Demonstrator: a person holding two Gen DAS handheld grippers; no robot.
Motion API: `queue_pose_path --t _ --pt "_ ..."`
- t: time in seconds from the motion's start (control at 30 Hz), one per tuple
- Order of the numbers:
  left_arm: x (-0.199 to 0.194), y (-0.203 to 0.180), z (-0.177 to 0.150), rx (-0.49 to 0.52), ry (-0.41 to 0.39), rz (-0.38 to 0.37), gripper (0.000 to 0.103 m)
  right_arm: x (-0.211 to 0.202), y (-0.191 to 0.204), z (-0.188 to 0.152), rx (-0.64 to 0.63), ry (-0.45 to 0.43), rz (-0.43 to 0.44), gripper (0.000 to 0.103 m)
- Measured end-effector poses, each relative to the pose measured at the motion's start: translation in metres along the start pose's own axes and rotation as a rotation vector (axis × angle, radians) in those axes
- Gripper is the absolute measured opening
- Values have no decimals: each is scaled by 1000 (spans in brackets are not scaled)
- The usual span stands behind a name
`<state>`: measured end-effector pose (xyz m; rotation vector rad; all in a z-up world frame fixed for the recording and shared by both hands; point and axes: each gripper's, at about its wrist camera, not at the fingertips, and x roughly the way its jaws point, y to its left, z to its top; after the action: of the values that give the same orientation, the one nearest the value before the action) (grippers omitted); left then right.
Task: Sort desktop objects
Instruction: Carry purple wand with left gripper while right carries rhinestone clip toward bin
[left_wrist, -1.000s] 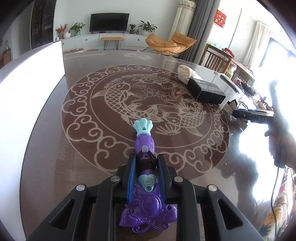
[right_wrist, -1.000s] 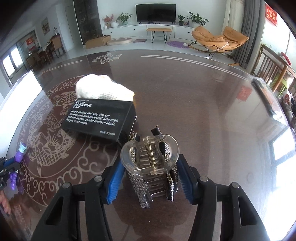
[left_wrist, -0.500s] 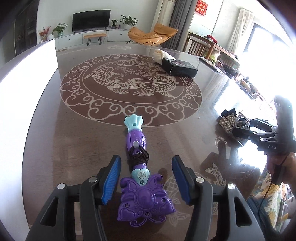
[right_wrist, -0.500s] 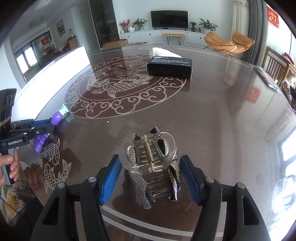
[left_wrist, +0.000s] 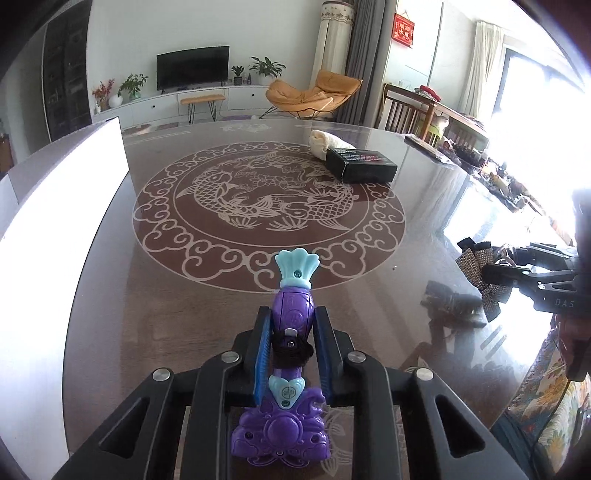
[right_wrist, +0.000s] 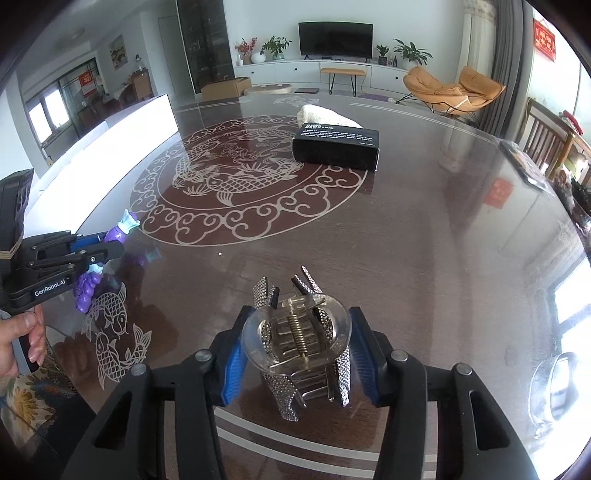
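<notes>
We hold the purple toy (left_wrist: 291, 328) clamped in the left jaws and the hair claw (right_wrist: 299, 339) in the right — carry both level, grips firm.

One purple toy wand (left_wrist: 286, 373), one rhinestone hair claw (right_wrist: 299, 343), one black box (right_wrist: 336, 147), one rolled towel (right_wrist: 325, 117).

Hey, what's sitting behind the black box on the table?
A rolled white towel lies just behind the black box, apparently touching its far edge. The box hides the towel's lower near side, so whether anything smaller sits between them cannot be seen.
</notes>
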<state>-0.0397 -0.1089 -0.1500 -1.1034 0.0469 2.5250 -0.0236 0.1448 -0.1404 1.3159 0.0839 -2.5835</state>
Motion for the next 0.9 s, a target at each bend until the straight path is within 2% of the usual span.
queue_pose_path --t 0.1,0.13,0.23,0.27,0.3,0.33,0.53,0.57,0.63,0.7,0.77,0.83,0.9 --pt "-34 -1 0 -15 -99 -17 22 -17 8 5 -18 -26 18 49" --pt "-47 2 0 -33 -133 -22 22 -22 12 8 -30 -37 23 45" --pt "-76 12 1 -93 -210 -34 22 -34 28 21 -79 -69 27 45" --pt "-84 16 1 -112 -231 -36 22 -36 34 26 -96 -72 25 39" --pt "-92 20 1 -130 -251 -40 22 -36 38 31 -104 -76 28 5" --pt "-98 24 2 -142 -263 -43 22 -36 42 36 -100 -73 39 1" --pt "-113 37 0 -150 -275 -34 22 -39 45 59 -68 -91 60 1" --pt "-114 38 -2 -149 -272 -34 22 -41 40 61 -50 -92 64 4" --pt "-115 39 -6 -149 -267 -37 22 -47 32 62 -33 -66 84 24" --pt "-114 39 -9 -148 -260 -36 22 -57 32 54 -85 -31 130 73" --pt "-114 38 -11 -147 -259 -32 22 -69 41 36 -189 13 158 86" --pt "-113 38 -13 -155 -260 -35 22 -78 51 10 -275 76 129 86" --pt "-112 38 -15 -159 -261 -36 22 -84 56 -19 -292 134 75 91"
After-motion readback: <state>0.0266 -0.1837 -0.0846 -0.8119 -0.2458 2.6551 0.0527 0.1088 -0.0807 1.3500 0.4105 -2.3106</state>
